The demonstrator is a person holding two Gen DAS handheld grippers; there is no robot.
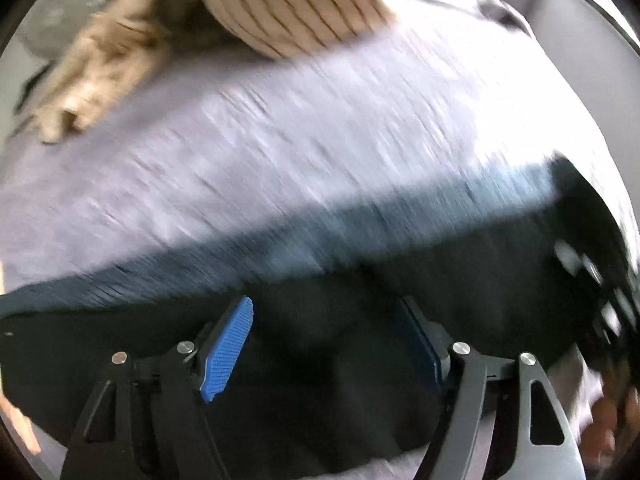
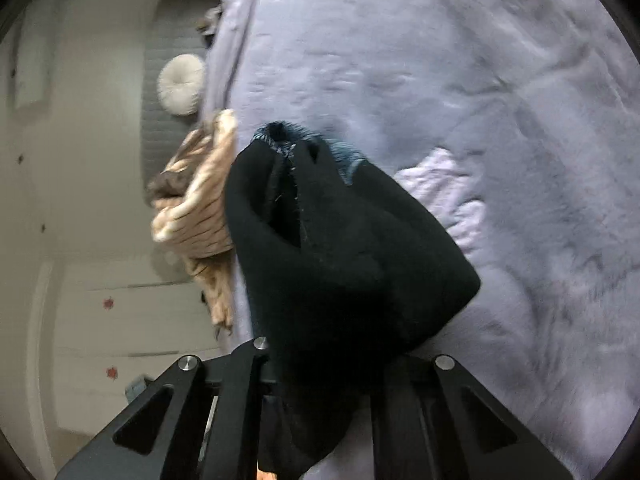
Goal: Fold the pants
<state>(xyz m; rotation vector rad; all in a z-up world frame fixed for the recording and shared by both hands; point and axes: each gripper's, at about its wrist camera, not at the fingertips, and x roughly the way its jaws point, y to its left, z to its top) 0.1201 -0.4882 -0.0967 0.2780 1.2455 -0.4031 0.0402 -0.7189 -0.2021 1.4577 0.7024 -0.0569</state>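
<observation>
The dark pants [image 1: 360,288] lie across a lilac fleece bedcover [image 1: 320,128] in the blurred left wrist view. My left gripper [image 1: 332,344] is open, its blue pads [image 1: 228,352] spread wide just above the dark cloth, holding nothing. In the right wrist view my right gripper [image 2: 340,340] is shut on a bunched end of the pants [image 2: 344,248], which drapes over the fingers and hides them. A frayed denim hem [image 2: 280,132] sticks up at the top of the bunch.
A tan and cream striped blanket [image 1: 288,4] lies at the far side of the bed, also in the right wrist view [image 2: 200,200]. A round white cushion [image 2: 182,84] rests against a grey headboard. A white wall with small stickers [image 2: 80,280] stands beyond the bed edge.
</observation>
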